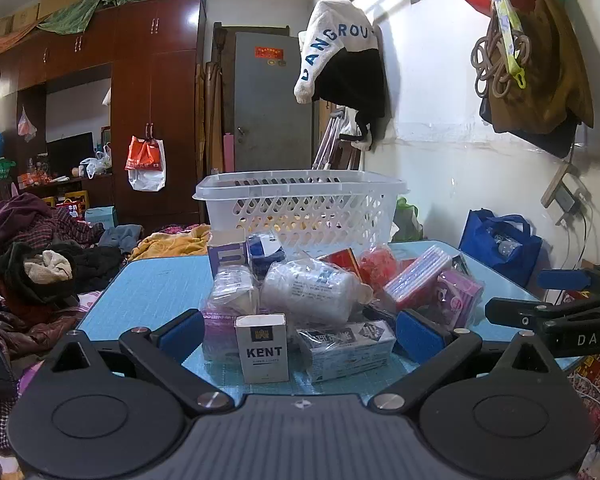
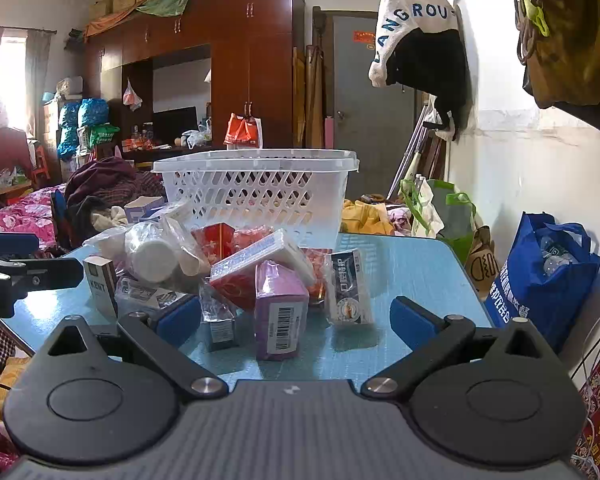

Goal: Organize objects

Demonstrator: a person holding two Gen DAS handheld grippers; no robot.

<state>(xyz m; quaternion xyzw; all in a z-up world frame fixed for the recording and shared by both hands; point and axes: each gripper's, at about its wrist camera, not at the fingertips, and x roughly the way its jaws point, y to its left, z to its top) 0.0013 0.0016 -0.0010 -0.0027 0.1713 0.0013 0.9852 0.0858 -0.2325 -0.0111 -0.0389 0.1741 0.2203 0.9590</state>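
Observation:
A heap of small packaged goods lies on the blue table [image 1: 152, 280] in front of a white lattice basket [image 1: 300, 208] [image 2: 260, 192]. In the left wrist view a white KENT box [image 1: 262, 348] stands upright nearest, beside a wrapped blue-and-white box [image 1: 348, 344] and a wrapped white bottle [image 1: 312, 290]. My left gripper [image 1: 300, 332] is open, its blue pads either side of these, touching nothing. In the right wrist view a purple box [image 2: 280, 320] and a toothpaste box [image 2: 348, 288] stand closest. My right gripper [image 2: 296, 320] is open around the purple box without contact.
A bed piled with clothes [image 1: 40, 264] lies left of the table. A blue shopping bag [image 2: 540, 276] stands on the floor at the right by the white wall [image 1: 460, 120]. Bare blue table surface [image 2: 404, 268] shows right of the heap. A dark wooden wardrobe [image 1: 140, 80] fills the back.

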